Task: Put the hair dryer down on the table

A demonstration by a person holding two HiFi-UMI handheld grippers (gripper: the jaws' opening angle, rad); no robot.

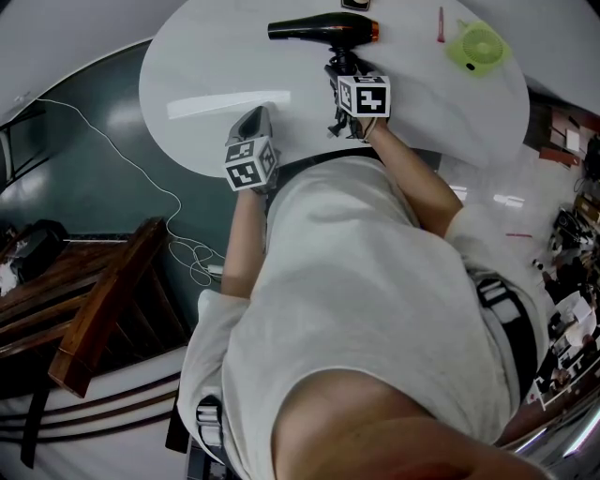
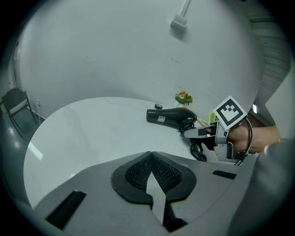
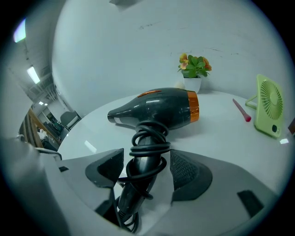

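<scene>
Round white table (image 1: 216,66), glossy.

Black hair dryer with an orange ring at its rear (image 1: 323,30) lies on its side near the far rim. The nozzle points to the person's left, and the handle, wrapped in loops of its own black cord, runs back toward the person.

Right gripper (image 1: 349,82): jaws apart, straddling the cord-wrapped handle. In the right gripper view (image 3: 146,161) a gap shows between the left pad and the cord. The loops sit very close to the right pad; contact there cannot be told. No clamp on the handle.

Left gripper (image 1: 251,127): over the near rim of the table, well apart from the dryer. In the left gripper view (image 2: 151,159) the jaw tips meet, with nothing between them.

Right side of the table is busier. A light green desk fan (image 1: 478,45) stands close to the right rim, with a thin pink pen (image 1: 441,25) between it and the dryer. A small potted plant with orange and yellow flowers (image 3: 194,69) stands behind the dryer at the far edge.

Open surface lies left of the dryer's nozzle and across the middle.
</scene>
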